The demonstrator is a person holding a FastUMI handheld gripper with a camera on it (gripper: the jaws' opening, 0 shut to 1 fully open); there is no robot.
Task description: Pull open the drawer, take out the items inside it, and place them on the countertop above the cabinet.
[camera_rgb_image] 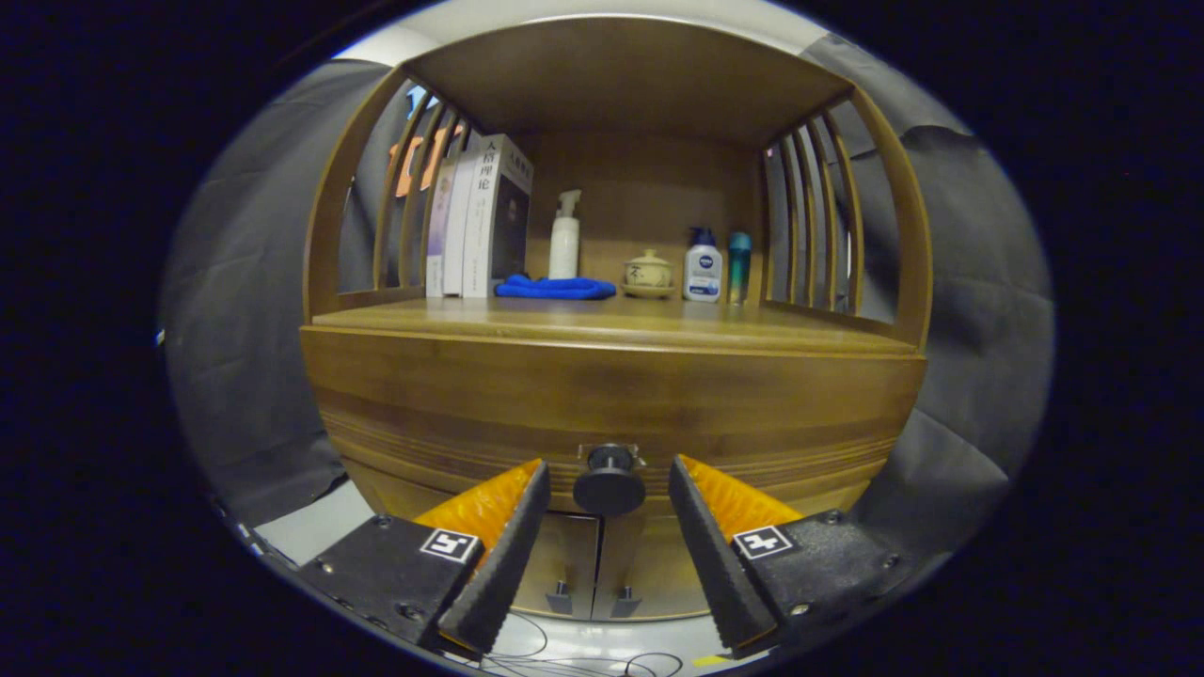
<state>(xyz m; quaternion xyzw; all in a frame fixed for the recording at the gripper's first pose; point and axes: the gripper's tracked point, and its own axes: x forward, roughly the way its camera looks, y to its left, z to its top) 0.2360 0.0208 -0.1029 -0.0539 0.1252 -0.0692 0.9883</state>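
In front of the drawer (611, 404), the gripper (609, 489) is held with its fingers (513, 527) spread wide, one on either side of the drawer's round dark knob (609, 481). The knob sits between the fingertips with a gap on each side, so neither finger presses on it. The drawer front behind the knob sits flush with the cabinet (376, 414), fully closed (what it holds cannot be seen). Below the knob, two small cabinet doors (593, 564) meet at a centre seam, each with a little dark pull.

Above the knob lies the countertop (611, 315), a wooden shelf under a roofed frame with slatted sides. At its back, up and left of the knob, a few books (480, 221) stand upright, and a folded blue cloth (555, 288) lies just beside them. A white pump bottle (564, 240) stands behind the cloth. Above and right of the knob stand a small lidded ceramic pot (648, 273), a white bottle with a dark cap (703, 267) and a slim teal bottle (739, 263).
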